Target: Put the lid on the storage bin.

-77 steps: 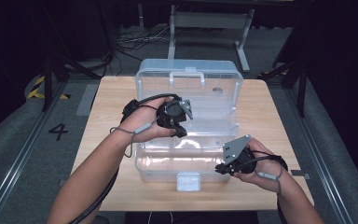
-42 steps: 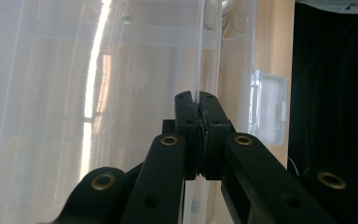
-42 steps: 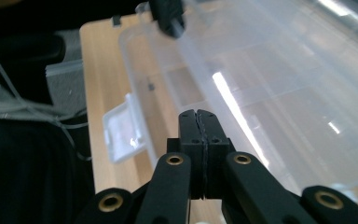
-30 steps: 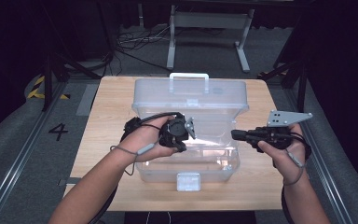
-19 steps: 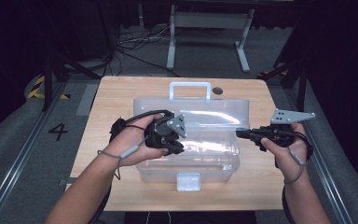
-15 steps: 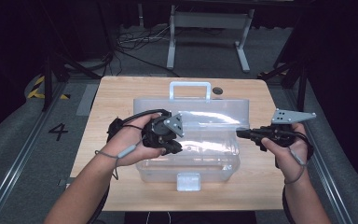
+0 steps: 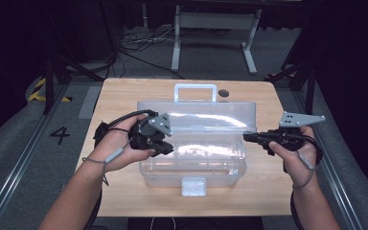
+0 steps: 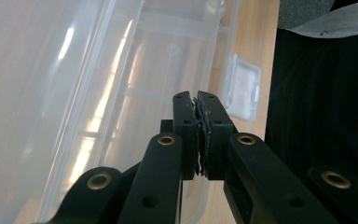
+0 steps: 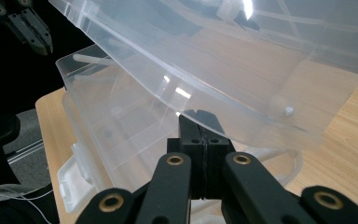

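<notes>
The wooden surface (image 7: 124,96) carries one item of work: a clear plastic storage box (image 7: 191,165) standing at its middle, long side toward the person. The box body is transparent and nothing can be made out inside it. A white latch (image 7: 193,186) sits at the centre of the near wall, hanging down and unfastened.

The clear lid (image 7: 206,115) is hinged along the far edge and stands partly lowered, tilted over the body with a gap open along the near side. Its white carrying handle (image 7: 195,92) rises at the far edge. In the right gripper view the lid slopes above the box rim, not seated on it.

The left tool (image 7: 168,148) is held over the left part of the box, at the lid's near edge. In the left gripper view its jaws stand together, pad against pad, with nothing between them; the lid and box wall lie just to their left. Whether the tool body touches the lid cannot be told. Its grey three-cornered plate (image 7: 161,124) faces upward.

The right tool (image 7: 247,137) lies level at the right end of the box, tips pointing at the lid's right corner. In the right gripper view its jaws are pressed fully together, empty, with the tips just under the lid's lower edge; contact cannot be confirmed.

A small dark round mark (image 7: 224,92) sits on the surface beside the handle.
</notes>
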